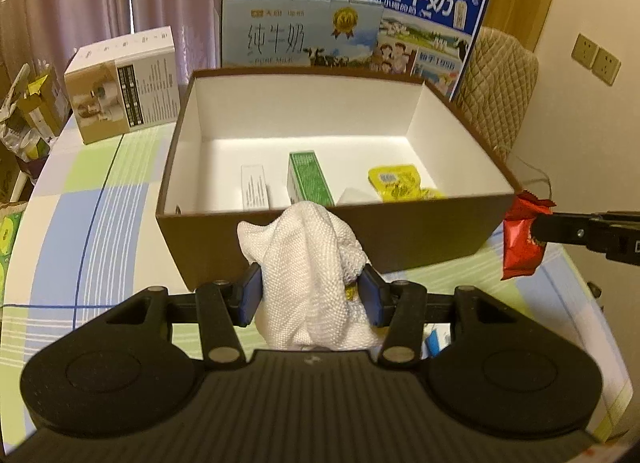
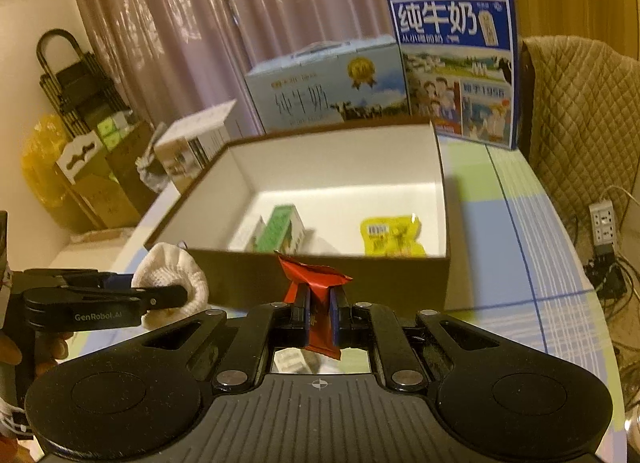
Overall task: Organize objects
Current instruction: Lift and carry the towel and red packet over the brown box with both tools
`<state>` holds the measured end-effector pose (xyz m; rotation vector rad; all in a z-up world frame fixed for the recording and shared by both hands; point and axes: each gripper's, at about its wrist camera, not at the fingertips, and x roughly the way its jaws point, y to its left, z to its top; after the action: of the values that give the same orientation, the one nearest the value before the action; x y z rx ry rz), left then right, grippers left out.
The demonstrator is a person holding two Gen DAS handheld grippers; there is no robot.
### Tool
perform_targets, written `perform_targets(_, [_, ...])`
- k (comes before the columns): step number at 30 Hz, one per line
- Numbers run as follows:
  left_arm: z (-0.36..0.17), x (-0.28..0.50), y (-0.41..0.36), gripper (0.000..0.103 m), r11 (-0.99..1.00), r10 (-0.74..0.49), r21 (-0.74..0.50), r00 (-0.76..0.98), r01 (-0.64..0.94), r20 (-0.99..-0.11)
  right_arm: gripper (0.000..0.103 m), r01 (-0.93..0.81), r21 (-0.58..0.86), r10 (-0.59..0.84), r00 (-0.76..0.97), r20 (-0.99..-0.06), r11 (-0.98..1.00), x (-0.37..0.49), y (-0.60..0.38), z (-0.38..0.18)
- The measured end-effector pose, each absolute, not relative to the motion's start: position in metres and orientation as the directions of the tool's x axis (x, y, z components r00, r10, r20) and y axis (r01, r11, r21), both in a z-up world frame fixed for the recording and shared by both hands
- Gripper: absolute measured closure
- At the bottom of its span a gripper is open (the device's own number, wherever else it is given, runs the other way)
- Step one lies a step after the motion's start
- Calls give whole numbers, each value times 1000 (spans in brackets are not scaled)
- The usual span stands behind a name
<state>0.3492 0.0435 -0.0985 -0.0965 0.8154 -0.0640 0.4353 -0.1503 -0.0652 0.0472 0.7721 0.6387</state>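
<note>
A brown open box (image 1: 320, 239) with a white inside stands in the middle of the table; in the right wrist view the same box (image 2: 320, 283) fills the centre. In it lie a green carton (image 1: 310, 179), a white slim box (image 1: 254, 187) and a yellow snack packet (image 1: 396, 183). My left gripper (image 1: 310, 295) is shut on a white woven cloth (image 1: 308, 263), held just before the box's near wall. My right gripper (image 2: 320, 319) is shut on a red foil packet (image 2: 316, 283), near the box's front right corner. The red packet (image 1: 522, 239) also shows at the right in the left wrist view.
Two milk cartons, a light blue one (image 1: 300, 31) and a dark blue one (image 1: 428, 27), stand behind the box. A beige product box (image 1: 124, 83) sits at the back left. A quilted chair (image 1: 500, 83) is at the right. The checked tablecloth (image 1: 88, 231) lies bare at the left.
</note>
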Motion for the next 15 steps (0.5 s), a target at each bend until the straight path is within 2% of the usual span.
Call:
perform_targets(7, [-78, 359, 50, 57, 992, -87, -124, 725, 3, -683, 97, -505, 295, 573, 583, -576, 811, 449, -147, -48])
perform_targets(15, [-74, 386, 57, 57, 994, -67, -107, 726, -9, -684, 97, -492, 308, 573, 596, -563, 814, 482, -129, -46])
